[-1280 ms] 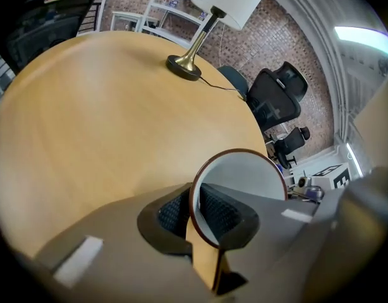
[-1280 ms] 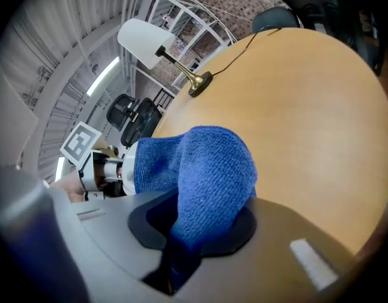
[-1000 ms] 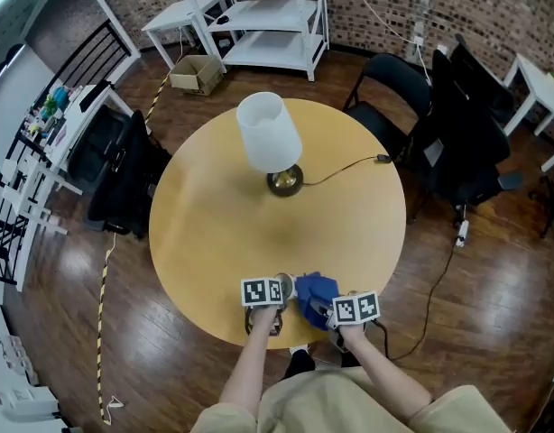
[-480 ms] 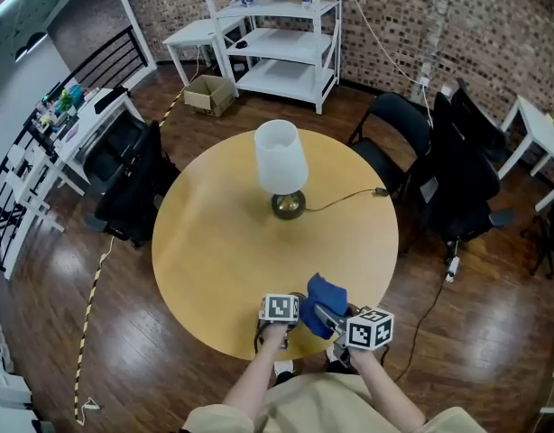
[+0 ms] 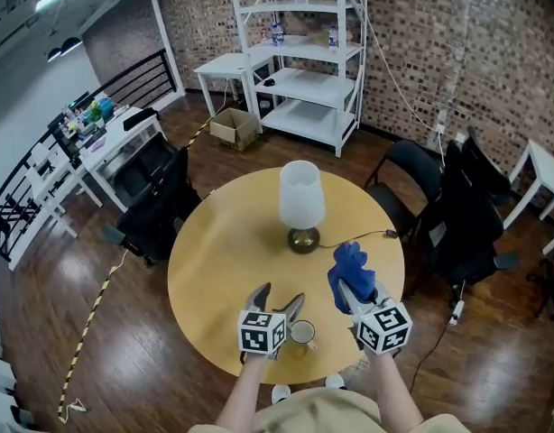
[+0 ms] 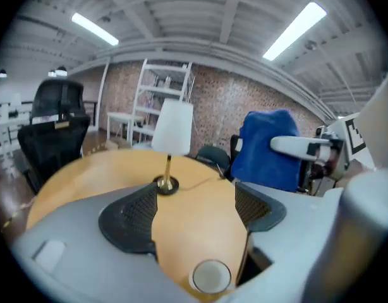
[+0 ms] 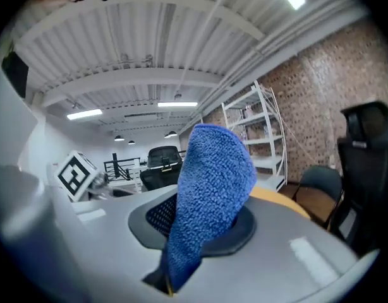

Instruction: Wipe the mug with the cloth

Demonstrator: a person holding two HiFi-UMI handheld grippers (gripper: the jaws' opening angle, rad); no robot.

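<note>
The marker cube of my left gripper (image 5: 279, 294) cuts off part of the mug (image 5: 302, 333) in the head view, and I can't be sure where its handle points. The mug stands upright, mouth up, on the table (image 5: 214, 260) close to the near edge. It sits below the left jaws, which have just been opening and now stand wide, gripping nothing. My right gripper (image 5: 356, 292) pinches the blue cloth (image 5: 349, 267), which is bunched upward. Bare tabletop runs from the mug to the lamp (image 5: 301, 201).

The mug (image 5: 302, 333) stands on the tabletop (image 5: 223, 260) near its front edge, the lamp (image 5: 301, 206) behind it at the centre. The cloth (image 5: 347, 264) is up to the mug's right.
</note>
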